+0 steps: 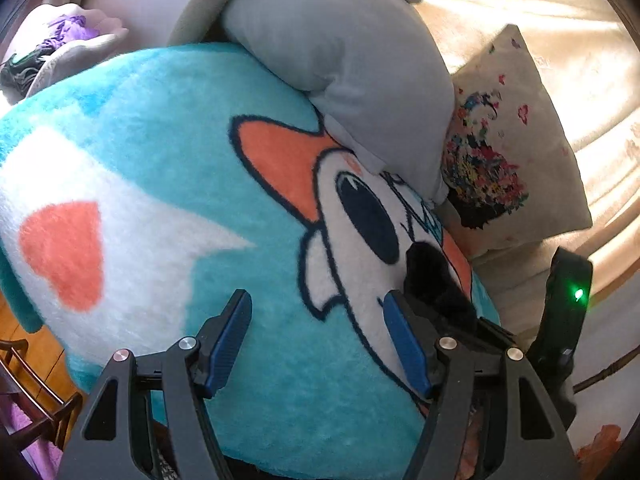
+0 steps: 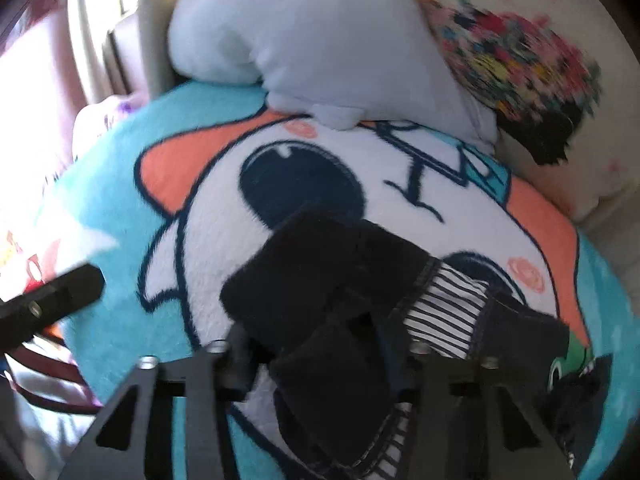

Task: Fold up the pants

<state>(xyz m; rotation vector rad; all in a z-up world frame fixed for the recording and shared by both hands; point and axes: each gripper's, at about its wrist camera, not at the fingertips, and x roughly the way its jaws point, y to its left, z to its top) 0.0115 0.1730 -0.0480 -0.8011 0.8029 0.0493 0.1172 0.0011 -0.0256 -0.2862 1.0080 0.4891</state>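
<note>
Dark navy pants (image 2: 320,280) with a striped lining lie bunched on a turquoise cartoon blanket (image 2: 120,320). My right gripper (image 2: 320,344) has the pants between its jaws; the fingertips are hidden under the cloth. A dark corner of the pants (image 1: 432,280) shows in the left wrist view beside my left gripper's right finger. My left gripper (image 1: 320,340) is open and empty above the blanket (image 1: 200,140). The right gripper's body (image 1: 564,312) with a green light shows at the right of that view.
A grey pillow (image 1: 340,60) and a cream cushion with a colourful print (image 1: 512,148) lie at the blanket's far side. Clothes (image 1: 60,40) are piled at the far left. A wooden floor and chair (image 1: 28,380) lie at the lower left.
</note>
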